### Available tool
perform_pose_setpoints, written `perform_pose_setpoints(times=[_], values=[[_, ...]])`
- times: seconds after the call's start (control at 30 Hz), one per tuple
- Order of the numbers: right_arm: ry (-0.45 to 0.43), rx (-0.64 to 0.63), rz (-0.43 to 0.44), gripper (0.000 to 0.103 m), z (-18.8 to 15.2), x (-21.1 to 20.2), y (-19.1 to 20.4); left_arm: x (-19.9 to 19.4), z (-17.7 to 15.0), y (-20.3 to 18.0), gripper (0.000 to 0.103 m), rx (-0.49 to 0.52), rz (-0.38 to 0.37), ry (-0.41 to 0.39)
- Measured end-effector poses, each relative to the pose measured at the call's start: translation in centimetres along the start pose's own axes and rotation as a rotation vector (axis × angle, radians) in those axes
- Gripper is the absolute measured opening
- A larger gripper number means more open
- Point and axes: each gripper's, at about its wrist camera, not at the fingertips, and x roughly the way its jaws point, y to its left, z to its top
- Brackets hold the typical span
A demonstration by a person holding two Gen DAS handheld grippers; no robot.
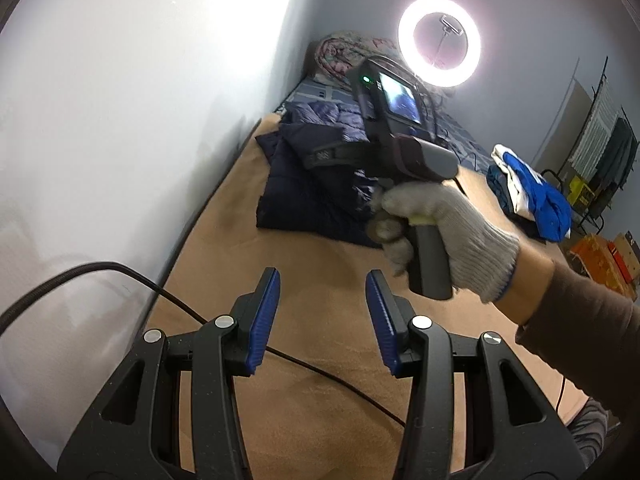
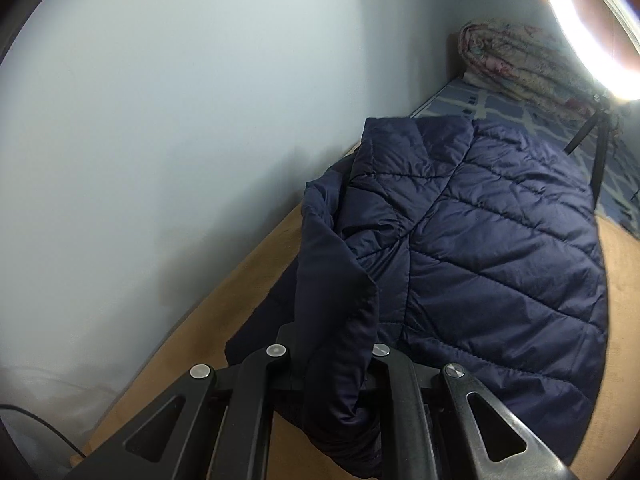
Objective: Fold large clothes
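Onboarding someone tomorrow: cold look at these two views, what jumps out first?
The glowing ring light at the far end of the bed, flaring into both views. Next, the navy quilted jacket spread on the tan bed cover beside the wall, a fold of its fabric pinched in the shut right tool. In the left wrist view, the open, empty left tool fills the foreground, with a gloved hand gripping the other tool's handle just beyond.
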Motion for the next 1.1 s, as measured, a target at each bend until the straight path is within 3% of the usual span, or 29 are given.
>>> perform_pose_setpoints(times=[0.03, 0.1, 0.2, 0.33, 0.47, 0.57, 0.63, 0.7, 0.9, 0.97, 1.03, 1.1], values=[[0.004, 0.012, 0.022, 0.010, 0.0, 0.4, -0.2, 0.2, -0.1, -0.1, 0.045, 0.006, 0.003, 0.003], [0.025, 0.051, 0.112, 0.029, 0.1, 1.0, -1.3, 0.5, -0.4, -0.4, 0.045, 0.016, 0.007, 0.012], [0.043, 0.145, 0.336, 0.048, -0.2, 0.3, -3.5, 0.9, -0.4, -0.5, 0.045, 0.021, 0.007, 0.018], [-0.022, 0.204, 0.449, 0.048, -1.1, -3.3, -6.8, 2.0, 0.5, -1.1, 0.045, 0.030, 0.004, 0.016], [-0.108, 0.252, 0.434, 0.045, -2.5, -7.2, -10.7, 3.3, 2.7, -2.7, 0.045, 0.062, 0.002, -0.011], [-0.162, 0.265, 0.288, 0.044, -3.7, -9.6, -13.3, 5.4, 5.8, -4.6, 0.045, 0.124, 0.039, -0.049], [-0.188, 0.280, 0.183, 0.050, -4.6, -10.9, -14.7, 6.9, 7.8, -5.5, 0.045, 0.163, 0.071, -0.076], [-0.192, 0.328, 0.143, 0.065, -5.1, -11.0, -17.0, 9.1, 9.6, -6.0, 0.045, 0.191, 0.102, -0.080], [-0.139, 0.421, 0.051, 0.071, -7.5, -9.8, -21.4, 16.7, 12.3, -3.2, 0.045, 0.145, 0.289, -0.015], [-0.113, 0.425, 0.044, 0.077, -8.4, -9.2, -22.3, 19.0, 11.7, -1.4, 0.045, 0.138, 0.393, 0.028], [-0.085, 0.419, 0.053, 0.087, -9.0, -8.4, -22.7, 21.2, 10.5, 0.0, 0.042, 0.149, 0.436, 0.096], [-0.054, 0.421, 0.090, 0.087, -9.5, -7.4, -22.7, 23.2, 8.9, 0.9, 0.041, 0.181, 0.461, 0.162]])
